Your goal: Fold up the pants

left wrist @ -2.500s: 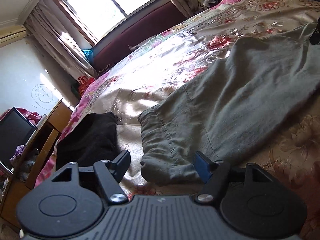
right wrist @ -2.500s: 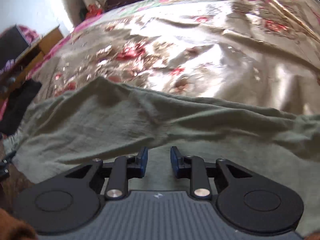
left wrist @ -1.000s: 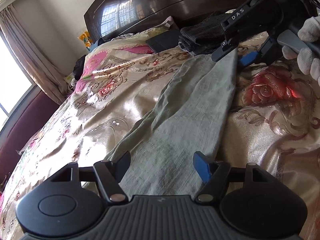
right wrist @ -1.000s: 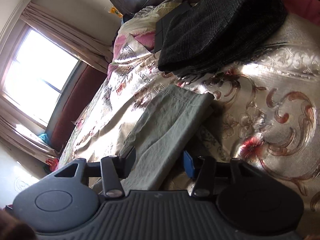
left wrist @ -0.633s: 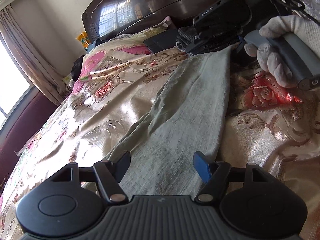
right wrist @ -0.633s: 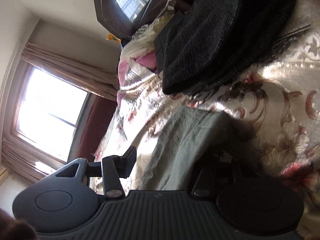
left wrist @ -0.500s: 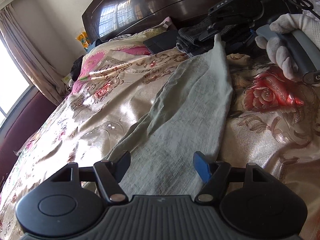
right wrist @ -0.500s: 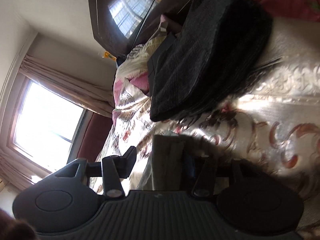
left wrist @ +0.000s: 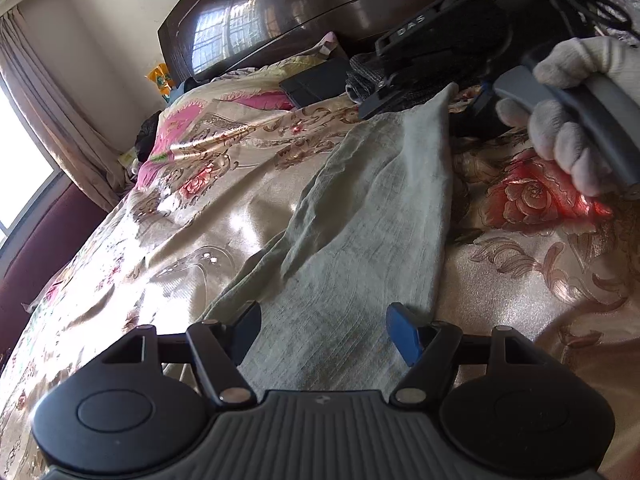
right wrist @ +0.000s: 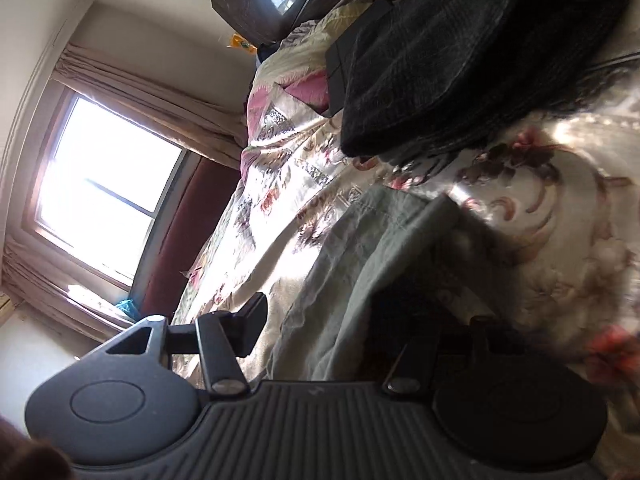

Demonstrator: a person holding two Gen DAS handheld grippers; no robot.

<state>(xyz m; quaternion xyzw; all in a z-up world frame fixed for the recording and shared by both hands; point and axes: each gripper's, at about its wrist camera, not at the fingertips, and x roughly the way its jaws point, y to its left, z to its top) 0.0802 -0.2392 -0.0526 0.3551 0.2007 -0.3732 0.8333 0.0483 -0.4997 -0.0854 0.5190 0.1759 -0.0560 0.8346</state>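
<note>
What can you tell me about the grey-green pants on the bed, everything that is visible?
The pants are grey-green, of thin, slightly creased woven cloth. One long leg lies stretched over the floral bedspread toward the dark headboard, with a second layer peeking out along its window side. The hemmed cuff end is raised between the jaws of the right gripper, which are opening. The left gripper hovers open over the near part.

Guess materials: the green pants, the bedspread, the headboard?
Pants: looks like a thin woven cotton or linen blend, matte, with fine streaky grain and soft creases.
Bedspread: probably satin or brocade, glossy, with bright glare patches and woven floral patterns.
Headboard: dark wood or veneer with a polished lacquer finish; it mirrors the window panes.
</note>
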